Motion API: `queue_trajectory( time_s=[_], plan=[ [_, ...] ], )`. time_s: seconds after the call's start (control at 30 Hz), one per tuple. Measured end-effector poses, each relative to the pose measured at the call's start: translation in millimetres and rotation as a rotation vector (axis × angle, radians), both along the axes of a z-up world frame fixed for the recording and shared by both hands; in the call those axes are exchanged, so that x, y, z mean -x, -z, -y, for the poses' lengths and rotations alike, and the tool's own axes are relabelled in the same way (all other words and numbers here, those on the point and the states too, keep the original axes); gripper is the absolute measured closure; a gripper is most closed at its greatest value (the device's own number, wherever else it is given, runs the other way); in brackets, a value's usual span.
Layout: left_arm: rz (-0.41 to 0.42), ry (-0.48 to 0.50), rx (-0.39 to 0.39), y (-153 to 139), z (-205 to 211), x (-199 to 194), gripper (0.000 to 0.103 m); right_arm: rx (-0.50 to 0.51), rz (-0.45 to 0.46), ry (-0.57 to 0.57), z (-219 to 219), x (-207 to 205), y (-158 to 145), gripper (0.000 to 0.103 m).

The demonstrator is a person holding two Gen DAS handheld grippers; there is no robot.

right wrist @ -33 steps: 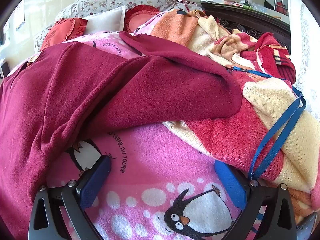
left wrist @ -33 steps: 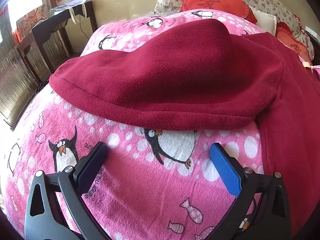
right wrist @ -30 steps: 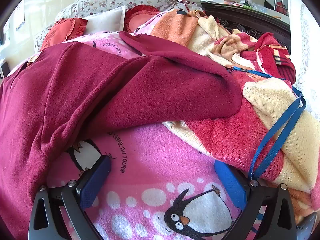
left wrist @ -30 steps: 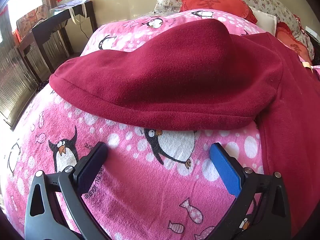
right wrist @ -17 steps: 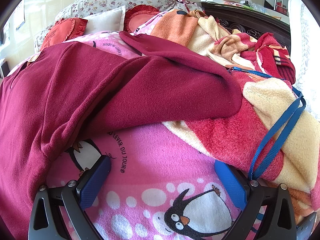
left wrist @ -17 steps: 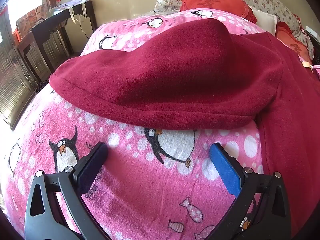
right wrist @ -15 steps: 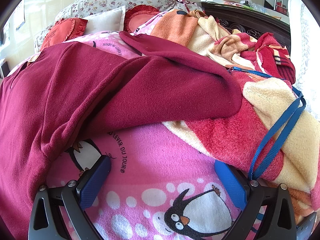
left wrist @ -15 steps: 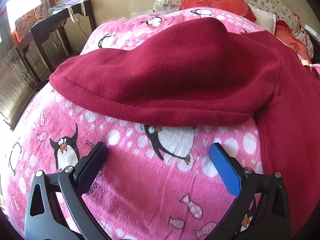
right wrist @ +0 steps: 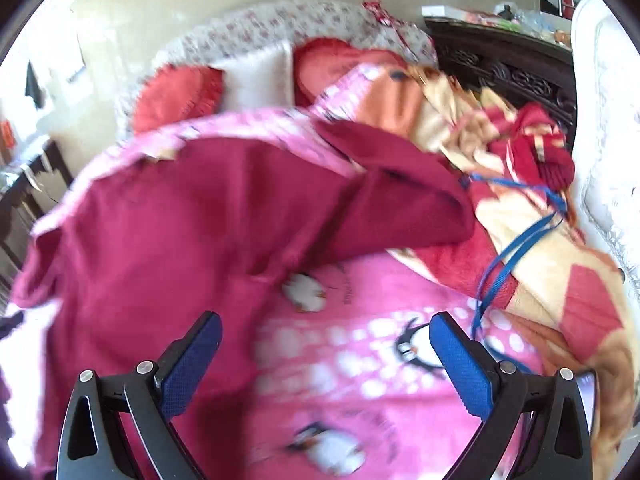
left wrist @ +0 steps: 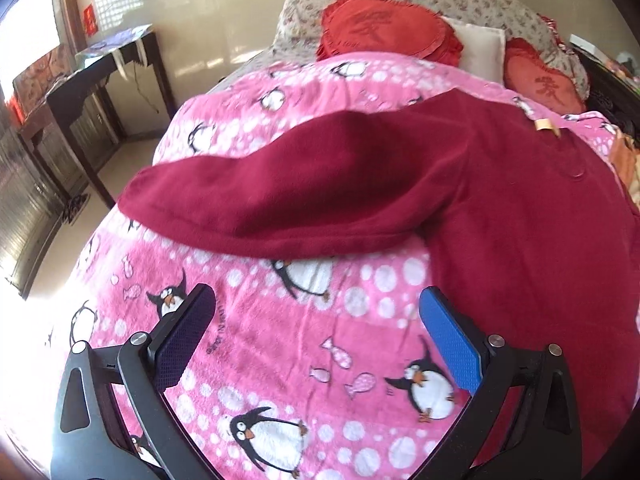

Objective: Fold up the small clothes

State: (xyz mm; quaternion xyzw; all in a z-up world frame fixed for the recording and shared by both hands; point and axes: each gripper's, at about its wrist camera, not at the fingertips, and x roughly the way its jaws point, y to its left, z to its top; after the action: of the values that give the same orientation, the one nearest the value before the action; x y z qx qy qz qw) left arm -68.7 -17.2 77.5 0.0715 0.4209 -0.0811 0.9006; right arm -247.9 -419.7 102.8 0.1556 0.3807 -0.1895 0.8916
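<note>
Right wrist view went from sharp to smeared in the last half second, and the scene now sits lower and farther off, so I'd say both tools have pulled up and back from the bed. The left tool (left wrist: 316,316) backed off too: a moment ago the sleeve's hem sat just beyond its tips, now there's a wider strip of penguin blanket (left wrist: 280,344) between them. Both tools are spread wide with nothing between the pads, left and right tool (right wrist: 324,340) alike.

The maroon sweatshirt (left wrist: 520,216) lies spread on the bed, ahead and to the right of the left tool, with its left sleeve (left wrist: 280,196) stretched out sideways straight ahead. From the right tool it fills the ahead-left area, and its other sleeve (right wrist: 400,208) runs off ahead-right onto a striped blanket (right wrist: 560,280).

My read: no fold is in place yet, and this looks like a reposition before going for a sleeve or the hem (just a guess).

Hard to see:
- the sweatshirt's bottom hem is cut off by the frame in both views
- the right view is too blurry to tell where the right cuff ends
- a blue strap (right wrist: 516,248) loops over the striped blanket near the right tool's right pad; can't tell what it's attached to
</note>
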Motion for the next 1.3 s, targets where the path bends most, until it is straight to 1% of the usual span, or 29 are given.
queue_trajectory(
  time_s=[0.07, 0.17, 0.27, 0.4, 0.43, 0.53, 0.63, 0.7, 0.8, 0.87, 0.93, 1.03, 1.1, 1.23, 1.3],
  plan=[
    [0.023, 0.014, 0.003, -8, 10, 8, 0.001, -0.050, 0.013, -0.025, -20, -5, -17, 0.000],
    [0.030, 0.039, 0.012, -18, 19, 5, 0.001, -0.060, 0.038, -0.083, -51, -13, -31, 0.000],
    [0.028, 0.049, 0.033, -25, 25, -8, 0.001, -0.003, 0.036, -0.117, -79, -21, -35, 0.000],
    [0.036, 0.069, 0.047, -36, 38, -8, 0.001, 0.095, -0.015, -0.113, -107, -47, -38, 0.000],
    [0.043, 0.075, 0.046, -38, 40, -7, 0.001, 0.108, -0.025, -0.107, -114, -54, -39, 0.000],
    [0.055, 0.093, 0.041, -42, 49, -7, 0.001, 0.101, -0.016, -0.106, -122, -66, -43, 0.000],
    [0.059, 0.107, 0.032, -44, 55, -7, 0.001, 0.056, -0.027, -0.094, -130, -76, -52, 0.000],
    [0.065, 0.111, 0.030, -46, 56, -6, 0.001, -0.012, -0.032, -0.098, -136, -80, -60, 0.000],
    [0.067, 0.112, 0.027, -48, 56, -7, 0.001, -0.144, 0.010, -0.126, -143, -79, -75, 0.000],
    [0.064, 0.108, 0.033, -48, 56, -8, 0.001, -0.193, 0.041, -0.143, -149, -78, -86, 0.000],
    [0.062, 0.102, 0.041, -48, 56, -9, 0.001, -0.163, 0.054, -0.155, -158, -80, -96, 0.000],
    [0.061, 0.098, 0.049, -48, 54, -9, 0.001, -0.060, 0.032, -0.159, -170, -87, -100, 0.000],
    [0.064, 0.096, 0.045, -48, 52, -9, 0.001, -0.037, 0.021, -0.171, -172, -92, -96, 0.000],
    [0.056, 0.087, 0.044, -46, 48, -11, 0.001, -0.030, 0.001, -0.184, -168, -99, -79, 0.000],
    [0.054, 0.081, 0.044, -45, 46, -13, 0.001, 0.004, -0.003, -0.174, -169, -102, -71, 0.000]
  ],
)
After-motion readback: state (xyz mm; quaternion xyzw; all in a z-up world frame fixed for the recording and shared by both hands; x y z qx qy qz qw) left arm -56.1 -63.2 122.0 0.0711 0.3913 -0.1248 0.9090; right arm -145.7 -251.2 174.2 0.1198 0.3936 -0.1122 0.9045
